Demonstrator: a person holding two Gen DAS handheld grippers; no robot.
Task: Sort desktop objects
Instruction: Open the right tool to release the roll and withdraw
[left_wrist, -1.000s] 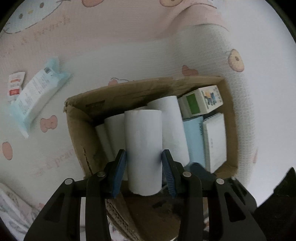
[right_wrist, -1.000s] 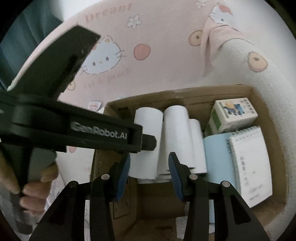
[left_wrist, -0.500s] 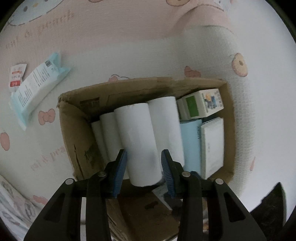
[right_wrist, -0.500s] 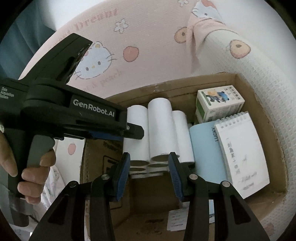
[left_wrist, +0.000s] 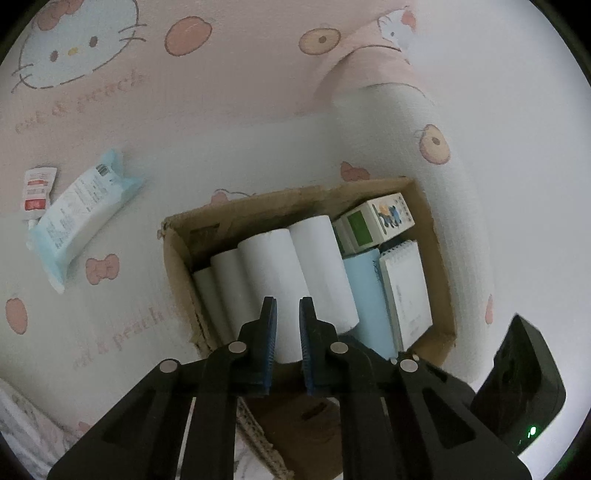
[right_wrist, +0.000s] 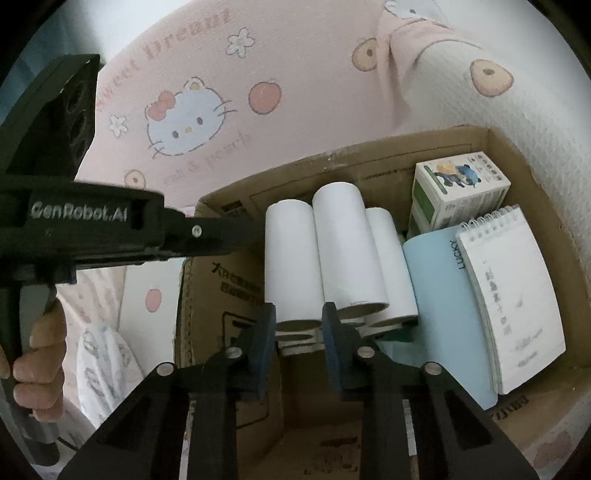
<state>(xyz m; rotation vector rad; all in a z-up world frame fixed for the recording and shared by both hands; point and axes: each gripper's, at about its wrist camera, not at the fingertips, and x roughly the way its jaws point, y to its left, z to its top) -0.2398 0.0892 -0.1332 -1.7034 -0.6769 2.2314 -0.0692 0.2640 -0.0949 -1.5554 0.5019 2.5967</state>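
The left claw (left_wrist: 287, 317) is hovering above the near end of the box (left_wrist: 177, 266), its blue pads a narrow gap apart and gripping nothing — white rolls (left_wrist: 295, 266) are showing through the gap but lying below it. The right claw (right_wrist: 298, 325) is hanging over the same near edge with its pads set wider, also empty, the open roll ends sitting just beyond its tips.

Inside the box, the rolls (right_wrist: 332, 251) are lying side by side against the left wall, some stacked on others, touching one another. Just right of them a blue book (right_wrist: 436, 295) is lying flat, and a spiral pad (right_wrist: 513, 291) is resting partly on it, close to the right wall. At the far right corner a small carton (right_wrist: 461, 188) is sitting tilted on another, near the back wall. A strip of bare cardboard floor is showing at the near end, under both claws.

Seen from the right wrist, the left tool's black body (right_wrist: 92, 229) is reaching in from the left, level with the box's left rim, a hand (right_wrist: 33, 362) gripping its handle.

Farther out on the patterned cloth (left_wrist: 258, 147), well left of the box, a wipes pack (left_wrist: 81, 218) is lying flat with a small red-and-white sachet (left_wrist: 37, 188) just beside it — the cloth between them and the box is bare.
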